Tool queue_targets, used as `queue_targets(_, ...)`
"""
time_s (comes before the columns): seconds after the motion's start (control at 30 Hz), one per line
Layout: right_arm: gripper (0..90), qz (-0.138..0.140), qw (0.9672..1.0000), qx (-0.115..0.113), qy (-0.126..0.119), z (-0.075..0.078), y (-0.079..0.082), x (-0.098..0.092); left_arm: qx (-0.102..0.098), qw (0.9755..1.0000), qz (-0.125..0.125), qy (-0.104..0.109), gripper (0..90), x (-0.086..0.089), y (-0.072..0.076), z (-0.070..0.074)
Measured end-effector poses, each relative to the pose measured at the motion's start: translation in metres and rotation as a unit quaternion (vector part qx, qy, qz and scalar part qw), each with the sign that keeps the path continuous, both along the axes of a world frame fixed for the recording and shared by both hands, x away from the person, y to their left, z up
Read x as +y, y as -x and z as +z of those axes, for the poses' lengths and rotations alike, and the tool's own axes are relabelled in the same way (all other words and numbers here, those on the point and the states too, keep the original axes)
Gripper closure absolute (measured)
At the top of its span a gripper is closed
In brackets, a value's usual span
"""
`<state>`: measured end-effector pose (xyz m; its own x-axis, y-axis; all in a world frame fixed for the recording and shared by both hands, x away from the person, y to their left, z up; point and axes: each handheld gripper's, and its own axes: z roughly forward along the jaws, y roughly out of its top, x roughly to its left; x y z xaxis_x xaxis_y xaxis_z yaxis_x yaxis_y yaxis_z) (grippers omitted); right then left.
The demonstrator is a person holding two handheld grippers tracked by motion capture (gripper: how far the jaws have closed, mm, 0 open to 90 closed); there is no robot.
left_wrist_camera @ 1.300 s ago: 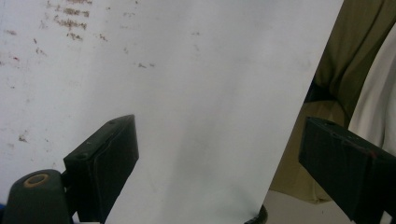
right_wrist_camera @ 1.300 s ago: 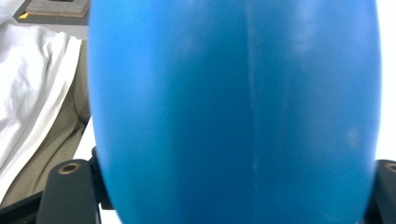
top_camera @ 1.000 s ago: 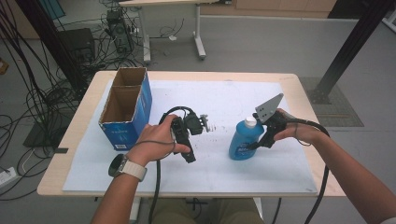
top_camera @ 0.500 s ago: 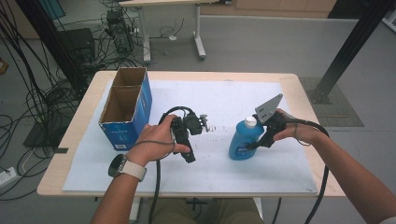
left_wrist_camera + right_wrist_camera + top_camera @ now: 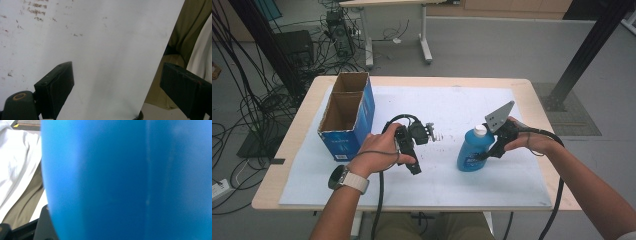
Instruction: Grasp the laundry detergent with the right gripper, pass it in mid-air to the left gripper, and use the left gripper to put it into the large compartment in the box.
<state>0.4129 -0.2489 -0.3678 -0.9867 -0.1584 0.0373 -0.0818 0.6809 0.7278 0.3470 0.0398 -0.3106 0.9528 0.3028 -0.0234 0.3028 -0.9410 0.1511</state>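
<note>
Blue bottle, white-capped, stands upright on the white sheet toward the right of the table, its long axis vertical. The right gripper comes at it level from the right, and the bottle's body sits just ahead of it, between the jaws; in the right gripper view the blue wall is pressed up against the lens. Those jaws have just been closing around the bottle, but I cannot tell from here whether the pads already bite on it.

The left gripper rests near the middle of the table with its jaws spread wide and nothing between them, well apart from the bottle, so the right hand is plainly the nearer one.

The cardboard box, open-topped with two compartments, stands at the far left, well away. Between bottle and box the sheet lies bare save for the left gripper and its cable, so a lift and a carry leftward would, I judge, need to pass over or behind that hand. The table's right edge is near the right forearm.
</note>
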Motion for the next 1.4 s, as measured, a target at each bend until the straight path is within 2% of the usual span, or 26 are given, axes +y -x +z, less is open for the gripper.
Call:
queue_targets(0.8,42.3,0.009,0.9999,-0.005,0.002,-0.0027,0.0002,0.0007,0.001,1.0000,0.001,0.001,12.5,0.0008,-0.0001,-0.0014)
queue_targets(1.03,42.8,0.011,0.9999,-0.006,-0.010,-0.0048,-0.0002,-0.0010,0.002,1.0000,0.002,0.002,12.5,0.0014,-0.0003,-0.0016)
queue_targets(1.4,43.0,0.014,0.9998,-0.006,-0.011,-0.0050,-0.0003,-0.0013,0.001,1.0000,0.001,0.002,12.5,0.0013,0.0000,-0.0020)
